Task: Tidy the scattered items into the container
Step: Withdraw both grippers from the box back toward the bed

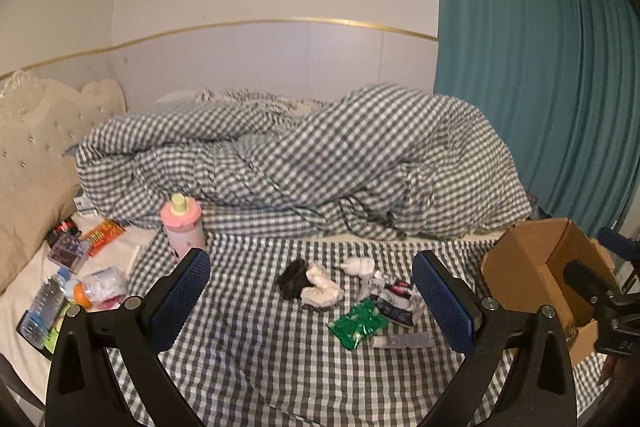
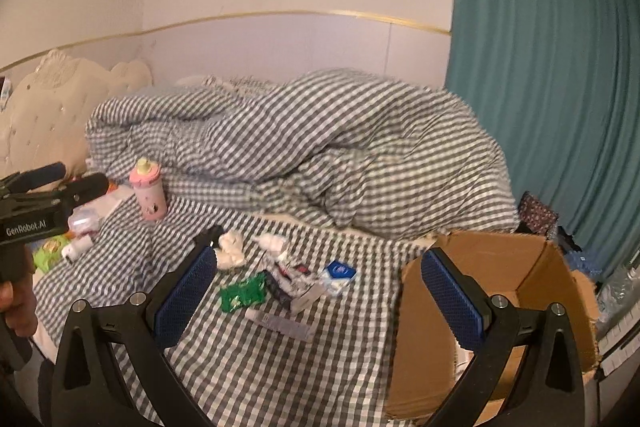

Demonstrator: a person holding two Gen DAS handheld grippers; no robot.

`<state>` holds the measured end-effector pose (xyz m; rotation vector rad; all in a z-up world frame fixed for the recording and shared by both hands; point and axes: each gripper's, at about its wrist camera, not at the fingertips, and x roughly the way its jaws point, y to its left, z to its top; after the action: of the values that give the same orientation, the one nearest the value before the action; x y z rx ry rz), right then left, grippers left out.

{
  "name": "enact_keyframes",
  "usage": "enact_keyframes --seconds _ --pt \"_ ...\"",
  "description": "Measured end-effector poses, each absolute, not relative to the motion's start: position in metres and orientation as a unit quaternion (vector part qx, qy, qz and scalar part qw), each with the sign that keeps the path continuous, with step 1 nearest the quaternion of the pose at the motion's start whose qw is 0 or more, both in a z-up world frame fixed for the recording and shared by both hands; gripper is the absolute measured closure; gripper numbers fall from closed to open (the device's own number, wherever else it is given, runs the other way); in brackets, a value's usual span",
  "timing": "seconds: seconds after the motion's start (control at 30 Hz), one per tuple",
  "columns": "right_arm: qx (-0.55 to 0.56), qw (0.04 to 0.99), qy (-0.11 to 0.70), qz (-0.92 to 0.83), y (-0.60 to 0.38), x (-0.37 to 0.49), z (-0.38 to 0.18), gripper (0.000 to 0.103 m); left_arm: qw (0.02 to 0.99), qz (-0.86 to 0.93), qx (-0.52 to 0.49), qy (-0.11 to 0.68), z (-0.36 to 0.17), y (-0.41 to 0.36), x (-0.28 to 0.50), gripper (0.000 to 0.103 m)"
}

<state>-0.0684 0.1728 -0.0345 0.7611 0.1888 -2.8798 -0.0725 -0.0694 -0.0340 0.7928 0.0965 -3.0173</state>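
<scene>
"GenRobot.AI" stands on the left tool (image 2: 60,183) (white on black); other labels are unreadable.

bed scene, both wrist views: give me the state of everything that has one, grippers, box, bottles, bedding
left gripper: open, empty
right gripper: open, empty
cardboard box: flaps open, upright on the bed
pink bottle: upright, cap on
water bottle: lying on its side
green packet: lying flat on the checked sheet
socks: crumpled in a loose pile
duvet: bunched up, unmade
</scene>
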Motion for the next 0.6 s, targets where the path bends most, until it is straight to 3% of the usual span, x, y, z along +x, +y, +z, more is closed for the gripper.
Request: enact_keyframes --seconds 0.4,0.5,0.57,0.6 --pt "0.318 0.124 0.071 -0.937 0.153 -0.104 -0.089 0.004 0.018 -0.957 0.289 0.023 -0.076 -0.079 -0.1 0.0" --pt "0.343 0.138 0.082 -0.925 0.148 -0.115 -0.108 0.018 0.016 -0.953 0.301 0.023 -0.09 -0.08 -0.109 0.0" --pt "0.367 0.147 0.094 -0.914 0.143 -0.124 -0.125 0.036 0.015 -0.951 0.309 0.022 -0.1 -0.08 -0.116 0.0" --pt "0.377 0.15 0.1 -0.909 0.141 -0.127 -0.133 0.04 0.015 -0.949 0.314 0.02 -0.105 -0.079 -0.12 0.0"
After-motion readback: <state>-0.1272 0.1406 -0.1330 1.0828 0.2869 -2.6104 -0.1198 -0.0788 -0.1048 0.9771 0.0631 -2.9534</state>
